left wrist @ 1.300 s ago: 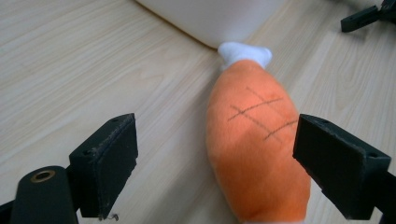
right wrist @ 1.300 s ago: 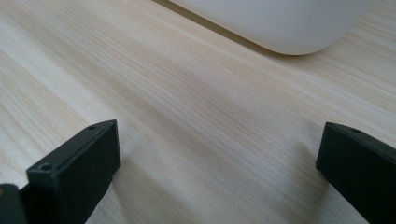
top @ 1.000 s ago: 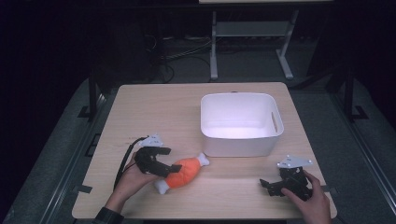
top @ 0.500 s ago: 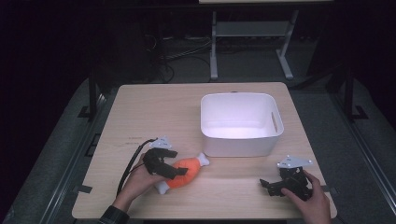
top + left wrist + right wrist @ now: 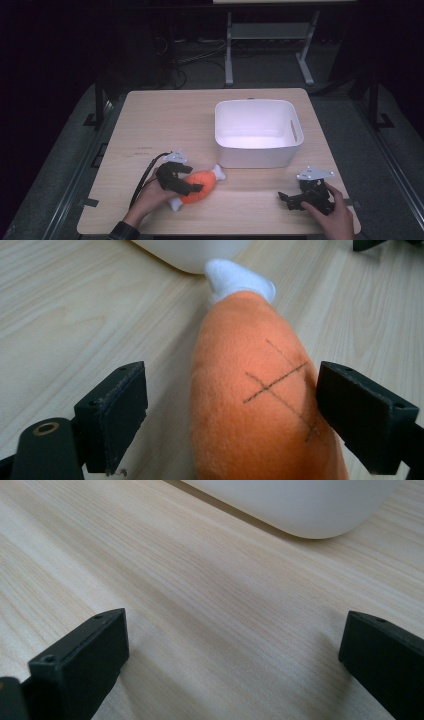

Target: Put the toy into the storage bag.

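An orange plush drumstick (image 5: 199, 186) with white bone ends lies on the wooden table (image 5: 200, 120), just left of a white bin (image 5: 257, 132). My left gripper (image 5: 192, 186) is open and straddles the toy's orange body. In the left gripper view the plush drumstick (image 5: 260, 405) lies between the two black jaws, with a gap on the left side and its white tip pointing at the bin. My right gripper (image 5: 289, 199) rests open low over the table's front right corner. In the right gripper view bare wood lies between its jaws and the white bin (image 5: 300, 505) stands ahead.
The bin is empty and stands right of the table's middle, with a handle slot in its right wall. A black cable (image 5: 142, 180) trails from the left gripper toward the front edge. A metal stand (image 5: 270, 45) rises behind the table on dark floor.
My left gripper has slid rightward along the table until its open jaws came around the drumstick. The right gripper has stayed in place.
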### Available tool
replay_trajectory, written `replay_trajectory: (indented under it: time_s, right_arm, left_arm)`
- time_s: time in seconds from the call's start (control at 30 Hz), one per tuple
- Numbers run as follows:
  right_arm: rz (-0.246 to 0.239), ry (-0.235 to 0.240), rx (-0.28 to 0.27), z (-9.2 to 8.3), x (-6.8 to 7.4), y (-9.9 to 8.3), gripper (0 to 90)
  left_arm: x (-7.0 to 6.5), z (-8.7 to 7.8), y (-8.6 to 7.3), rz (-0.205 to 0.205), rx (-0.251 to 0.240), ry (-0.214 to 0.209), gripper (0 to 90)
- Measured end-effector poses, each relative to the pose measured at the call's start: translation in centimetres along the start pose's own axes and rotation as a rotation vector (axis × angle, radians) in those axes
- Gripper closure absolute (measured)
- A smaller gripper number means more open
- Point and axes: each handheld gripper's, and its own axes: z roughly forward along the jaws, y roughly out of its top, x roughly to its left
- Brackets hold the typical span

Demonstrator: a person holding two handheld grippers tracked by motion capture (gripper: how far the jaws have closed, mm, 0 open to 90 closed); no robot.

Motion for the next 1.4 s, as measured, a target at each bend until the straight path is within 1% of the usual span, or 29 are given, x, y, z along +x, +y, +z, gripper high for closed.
replay_trajectory:
  time_s: [0.07, 0.1, 0.3, 0.33, 0.37, 0.5, 0.57, 0.63, 0.67, 0.77, 0.9, 1.03, 1.17, 1.3, 1.4]
  right_arm:
    - [0.0, 0.0, 0.0, 0.0, 0.0, 0.0, 0.0]
    - [0.0, 0.0, 0.0, 0.0, 0.0, 0.0, 0.0]
    - [0.0, 0.0, 0.0, 0.0, 0.0, 0.0, 0.0]
    - [0.0, 0.0, 0.0, 0.0, 0.0, 0.0, 0.0]
    - [0.0, 0.0, 0.0, 0.0, 0.0, 0.0, 0.0]
    - [0.0, 0.0, 0.0, 0.0, 0.0, 0.0, 0.0]
    - [0.0, 0.0, 0.0, 0.0, 0.0, 0.0, 0.0]
    - [0.0, 0.0, 0.0, 0.0, 0.0, 0.0, 0.0]
    - [0.0, 0.0, 0.0, 0.0, 0.0, 0.0, 0.0]
    - [0.0, 0.0, 0.0, 0.0, 0.0, 0.0, 0.0]
    - [0.0, 0.0, 0.0, 0.0, 0.0, 0.0, 0.0]
    - [0.0, 0.0, 0.0, 0.0, 0.0, 0.0, 0.0]
    - [0.0, 0.0, 0.0, 0.0, 0.0, 0.0, 0.0]
    - [0.0, 0.0, 0.0, 0.0, 0.0, 0.0, 0.0]
    - [0.0, 0.0, 0.0, 0.0, 0.0, 0.0, 0.0]
  left_arm:
    - [0.0, 0.0, 0.0, 0.0, 0.0, 0.0, 13.5]
    - [-0.19, 0.24, -0.06, 0.01, 0.011, -0.001, 13.7]
    - [-0.54, 0.73, -0.16, 0.017, 0.033, -0.019, 14.6]
    - [-0.53, 0.71, -0.21, 0.019, 0.037, -0.03, 15.7]
    - [-0.56, 0.74, -0.3, 0.018, 0.028, -0.043, 18.8]
    - [-0.56, 0.69, -0.37, 0.015, 0.033, -0.059, 24.6]
    - [-0.56, 0.68, -0.36, 0.02, 0.036, -0.067, 25.7]
    - [-0.54, 0.69, -0.35, 0.018, 0.042, -0.084, 28.6]
    - [-0.55, 0.76, -0.36, 0.018, 0.044, -0.099, 31.7]
    - [-0.58, 0.81, -0.35, 0.017, 0.049, -0.115, 35.7]
    - [-0.6, 0.79, -0.31, 0.019, 0.052, -0.122, 38.7]
    - [-0.66, 0.75, -0.21, 0.019, 0.06, -0.12, 41.9]
    - [-0.8, 0.7, -0.16, 0.038, 0.058, -0.114, 42.9]
    - [-0.94, 0.6, -0.07, 0.048, 0.057, -0.111, 43.9]
    - [-0.94, 0.45, -0.03, 0.051, 0.044, -0.104, 44.2]
